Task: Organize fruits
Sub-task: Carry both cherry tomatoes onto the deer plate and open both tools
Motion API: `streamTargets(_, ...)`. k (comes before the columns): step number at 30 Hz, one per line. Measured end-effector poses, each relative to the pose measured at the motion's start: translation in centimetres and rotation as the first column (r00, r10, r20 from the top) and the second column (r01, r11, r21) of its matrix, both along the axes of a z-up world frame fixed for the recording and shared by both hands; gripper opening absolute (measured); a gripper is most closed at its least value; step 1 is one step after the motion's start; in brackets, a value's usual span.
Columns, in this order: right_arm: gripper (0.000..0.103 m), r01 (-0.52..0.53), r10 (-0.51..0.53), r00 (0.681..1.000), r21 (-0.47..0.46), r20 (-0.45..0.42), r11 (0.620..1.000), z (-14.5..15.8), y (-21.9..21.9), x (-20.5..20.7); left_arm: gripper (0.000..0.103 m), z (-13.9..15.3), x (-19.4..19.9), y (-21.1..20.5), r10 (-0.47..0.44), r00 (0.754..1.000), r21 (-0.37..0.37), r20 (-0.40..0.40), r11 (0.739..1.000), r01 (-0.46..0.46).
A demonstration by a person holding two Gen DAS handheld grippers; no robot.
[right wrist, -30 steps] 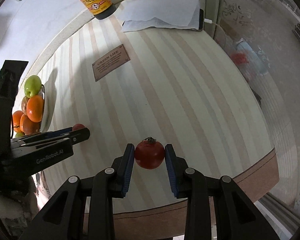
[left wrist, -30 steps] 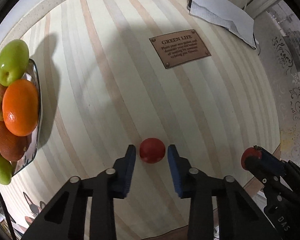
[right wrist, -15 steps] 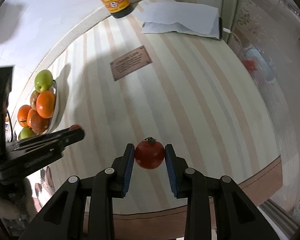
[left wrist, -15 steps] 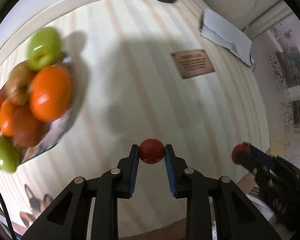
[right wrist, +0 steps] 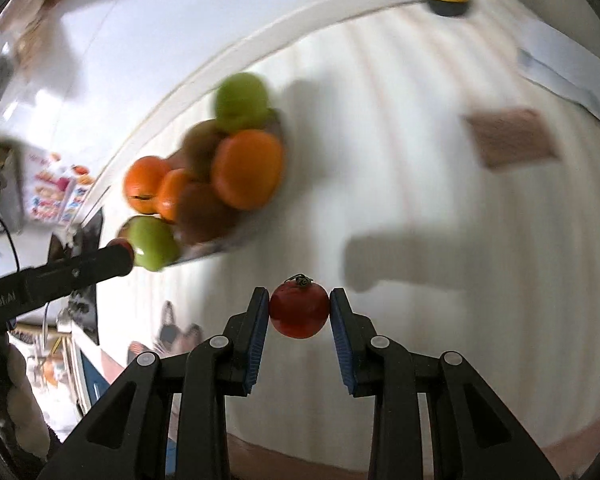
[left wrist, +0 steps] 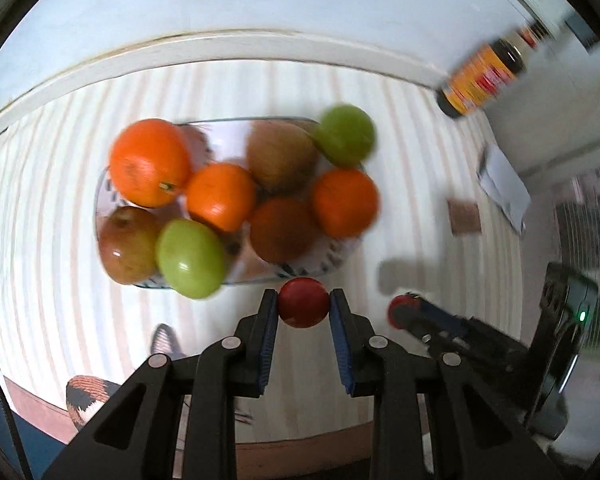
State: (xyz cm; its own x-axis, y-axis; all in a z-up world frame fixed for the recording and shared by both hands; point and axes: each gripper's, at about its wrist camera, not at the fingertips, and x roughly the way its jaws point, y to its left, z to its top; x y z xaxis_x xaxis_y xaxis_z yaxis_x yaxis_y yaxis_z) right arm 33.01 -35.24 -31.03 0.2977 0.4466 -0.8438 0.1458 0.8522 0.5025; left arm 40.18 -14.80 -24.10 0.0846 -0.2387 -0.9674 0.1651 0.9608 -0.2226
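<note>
Carrying step, by the look of it: two red fruits lifted and heading for the bowl (left wrist: 112, 184). Left gripper (left wrist: 303, 309) clamped on a small tomato (left wrist: 302, 307), jaws pressed to both its sides, held just short of the bowl's near rim. Right gripper (right wrist: 299, 311) likewise clamped on a second tomato (right wrist: 299, 310) (stem up), over bare table, well apart from the bowl.

Bowl already crowded: oranges (left wrist: 150, 162), green apples (left wrist: 190, 257), brownish fruit heaped past the rim. Next move probably calls for easing the left tomato forward over the rim, finding a low gap between fruits, then parting the jaws gently. Risk of a roll-off from so full a pile, or of knocking the near green apple, which overhangs the edge.

Pale striped wooden table (left wrist: 400, 168), white wall behind. Sauce bottle (left wrist: 480, 76) at the far edge, brown plaque (left wrist: 464, 216) and white paper (left wrist: 502, 186) to the right. Much motion blur, so finer detail not tellable.
</note>
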Motion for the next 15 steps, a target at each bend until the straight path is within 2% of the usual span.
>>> streamTargets(3,0.034,-0.026,0.026,0.999,0.014,0.032,1.000,0.0,1.8,1.7,0.023,-0.4,1.3,0.8,0.028,0.999,-0.011,-0.018,1.000,-0.028)
streamTargets(7,0.034,-0.059,0.058,0.997,0.017,0.059,0.998,-0.6,3.7,3.6,0.023,-2.5,2.8,0.5,0.034,0.998,-0.001,-0.060,0.999,-0.034)
streamTargets(15,0.034,-0.072,0.071,0.995,0.023,0.069,0.997,-1.9,4.9,4.7,0.023,-4.8,3.9,-0.2,0.027,0.994,0.030,-0.109,0.999,-0.024)
